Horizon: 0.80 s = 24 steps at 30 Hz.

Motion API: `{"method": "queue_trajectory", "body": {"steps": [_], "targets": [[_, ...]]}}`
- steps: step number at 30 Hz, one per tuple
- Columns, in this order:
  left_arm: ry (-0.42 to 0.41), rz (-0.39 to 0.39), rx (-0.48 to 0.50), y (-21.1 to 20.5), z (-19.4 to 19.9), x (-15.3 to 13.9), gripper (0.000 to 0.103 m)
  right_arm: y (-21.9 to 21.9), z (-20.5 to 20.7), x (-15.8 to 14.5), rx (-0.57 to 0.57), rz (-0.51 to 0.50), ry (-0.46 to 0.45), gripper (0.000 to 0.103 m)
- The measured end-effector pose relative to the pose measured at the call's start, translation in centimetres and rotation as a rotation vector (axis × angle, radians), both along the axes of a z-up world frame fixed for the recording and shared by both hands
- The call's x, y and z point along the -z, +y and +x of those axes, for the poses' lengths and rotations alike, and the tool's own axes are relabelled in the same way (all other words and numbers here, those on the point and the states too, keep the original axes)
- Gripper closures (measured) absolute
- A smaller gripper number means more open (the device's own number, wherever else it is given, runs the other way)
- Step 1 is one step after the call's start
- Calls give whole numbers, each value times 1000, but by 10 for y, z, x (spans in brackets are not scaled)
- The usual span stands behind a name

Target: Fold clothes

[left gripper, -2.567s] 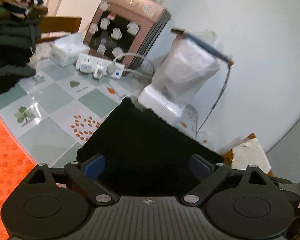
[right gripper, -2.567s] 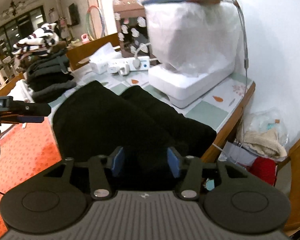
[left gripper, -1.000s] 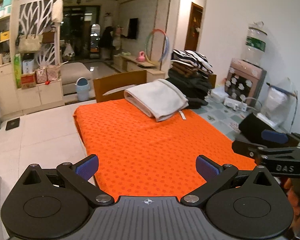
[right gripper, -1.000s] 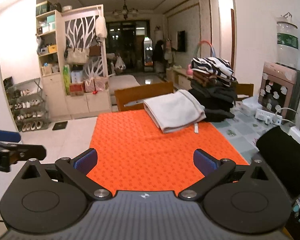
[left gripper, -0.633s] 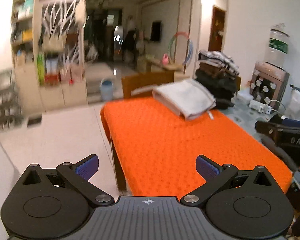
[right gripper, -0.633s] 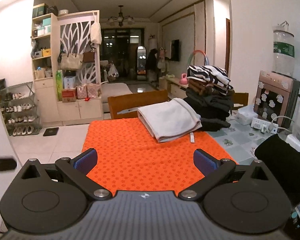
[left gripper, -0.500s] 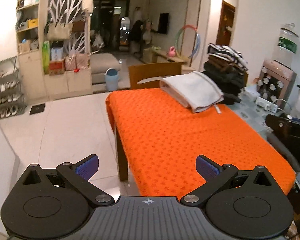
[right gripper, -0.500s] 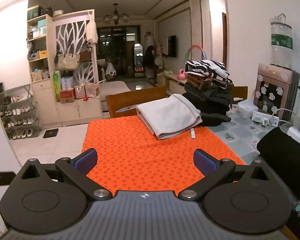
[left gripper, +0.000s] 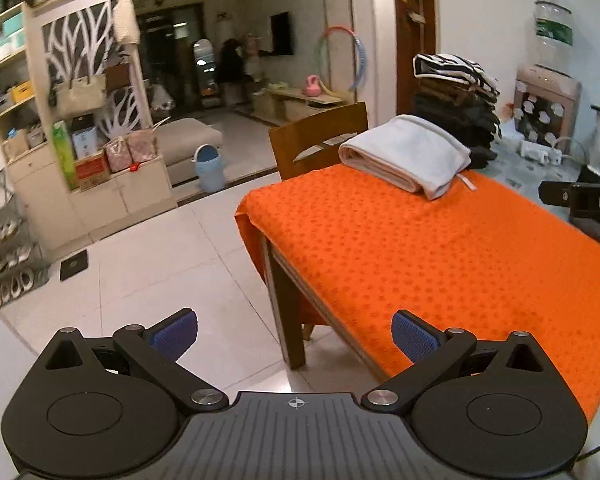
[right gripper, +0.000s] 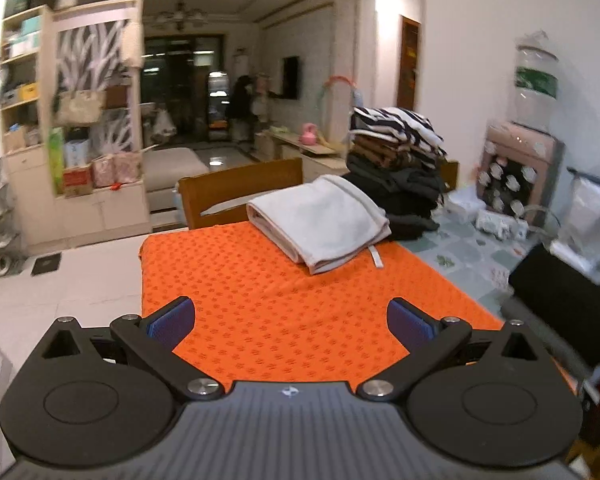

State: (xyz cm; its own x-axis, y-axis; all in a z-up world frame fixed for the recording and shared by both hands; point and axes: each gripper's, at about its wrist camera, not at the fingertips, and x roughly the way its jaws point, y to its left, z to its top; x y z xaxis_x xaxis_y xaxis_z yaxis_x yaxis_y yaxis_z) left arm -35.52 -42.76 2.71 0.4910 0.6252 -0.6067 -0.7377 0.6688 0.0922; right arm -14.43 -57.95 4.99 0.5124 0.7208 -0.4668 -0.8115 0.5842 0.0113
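A folded light grey garment (left gripper: pixel 408 154) (right gripper: pixel 324 220) lies at the far end of the orange cloth (left gripper: pixel 440 248) (right gripper: pixel 280 304) that covers the table. Behind it stands a tall stack of folded clothes (left gripper: pixel 456 104) (right gripper: pixel 396 168) with a striped one on top. A folded black garment (right gripper: pixel 560 300) lies at the right on the tiled tabletop. My left gripper (left gripper: pixel 294 332) is open and empty, off the table's near left corner. My right gripper (right gripper: pixel 290 320) is open and empty above the table's near edge; part of it shows in the left wrist view (left gripper: pixel 580 196).
A wooden chair (left gripper: pixel 320 136) (right gripper: pixel 240 192) stands at the table's far end. A water dispenser (right gripper: pixel 520 160), a power strip (right gripper: pixel 500 224) and a plastic-covered appliance (right gripper: pixel 588 216) stand at the right by the wall. Shelving (left gripper: pixel 60 120) stands across the tiled floor at left.
Both grippers let go of the black garment, opened wide and pulled back from the right side to the table's near end. In the last half second the left one drifted further left.
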Motion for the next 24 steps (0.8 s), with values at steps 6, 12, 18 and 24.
{"method": "queue_trajectory", "body": {"steps": [6, 12, 18, 24], "targets": [[-15, -66, 96, 56, 5, 6, 0, 27, -30, 3, 42, -19, 12, 0], [-5, -79, 185, 110, 52, 15, 0, 49, -22, 4, 112, -68, 8, 0], [14, -84, 297, 149, 110, 13, 0, 74, 9, 6, 188, -60, 52, 0], [45, -113, 381, 185, 162, 19, 0, 111, 32, 7, 204, -64, 76, 0]]}}
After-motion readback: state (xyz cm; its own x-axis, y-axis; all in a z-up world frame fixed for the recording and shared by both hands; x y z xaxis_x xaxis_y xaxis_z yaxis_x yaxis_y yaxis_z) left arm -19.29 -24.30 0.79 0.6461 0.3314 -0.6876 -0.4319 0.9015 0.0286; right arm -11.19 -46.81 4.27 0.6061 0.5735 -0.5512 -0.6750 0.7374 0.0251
